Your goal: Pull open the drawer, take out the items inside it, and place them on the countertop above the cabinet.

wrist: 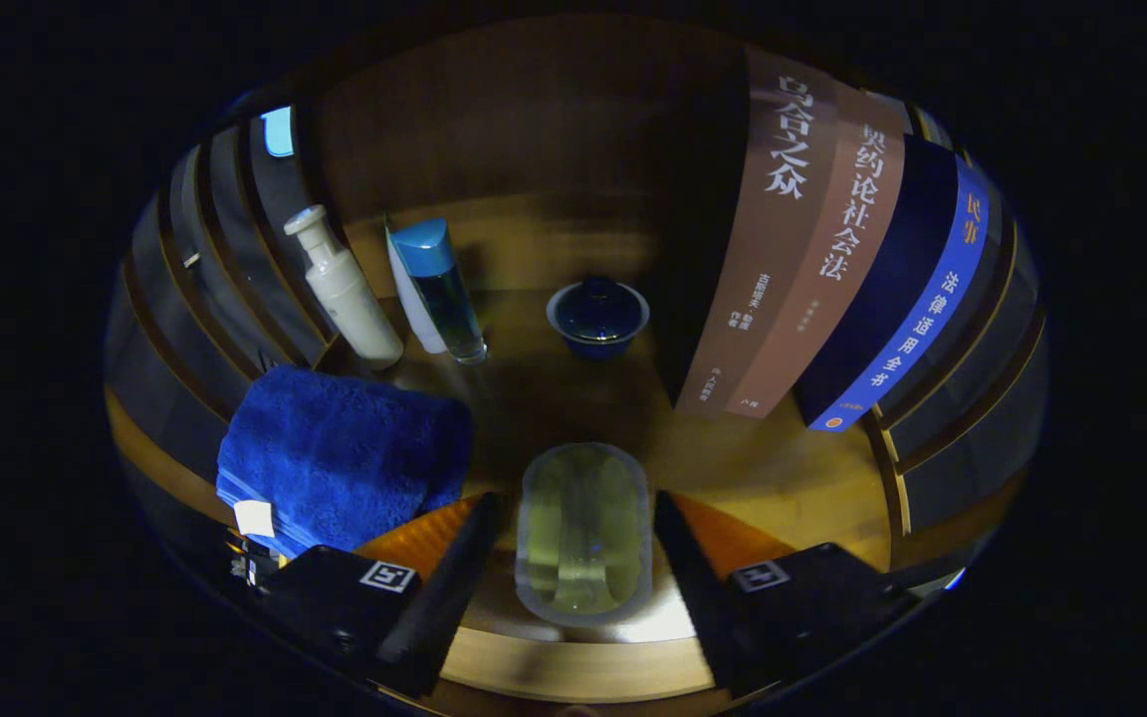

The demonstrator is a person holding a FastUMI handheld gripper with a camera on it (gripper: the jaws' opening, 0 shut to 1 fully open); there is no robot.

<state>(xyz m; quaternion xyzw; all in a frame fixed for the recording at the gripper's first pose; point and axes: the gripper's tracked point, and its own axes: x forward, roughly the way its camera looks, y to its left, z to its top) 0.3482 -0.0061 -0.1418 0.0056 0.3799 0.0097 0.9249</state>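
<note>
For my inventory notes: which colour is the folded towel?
Deep blue; the towel shows best in the gripper view, left of the open gripper.

One camera rides on the gripper (pixel 583 558) and looks forward along its two fingers (pixel 444 588), which rise from the bottom of the view with a gap between them. It looks slightly downward onto a wooden shelf (pixel 783 468), from close by. A clear, oblong case (pixel 583 533) lies nearest, between the fingers, without either visibly pressing it. Just left of the fingers is a blue towel (pixel 344 458). Farther ahead stand a white bottle (pixel 344 289), a blue-capped bottle (pixel 439 289) and a dark bowl (pixel 597 317), with books (pixel 812 259) leaning at the right. The fisheye lens bends the shelf's side walls outward.
</note>
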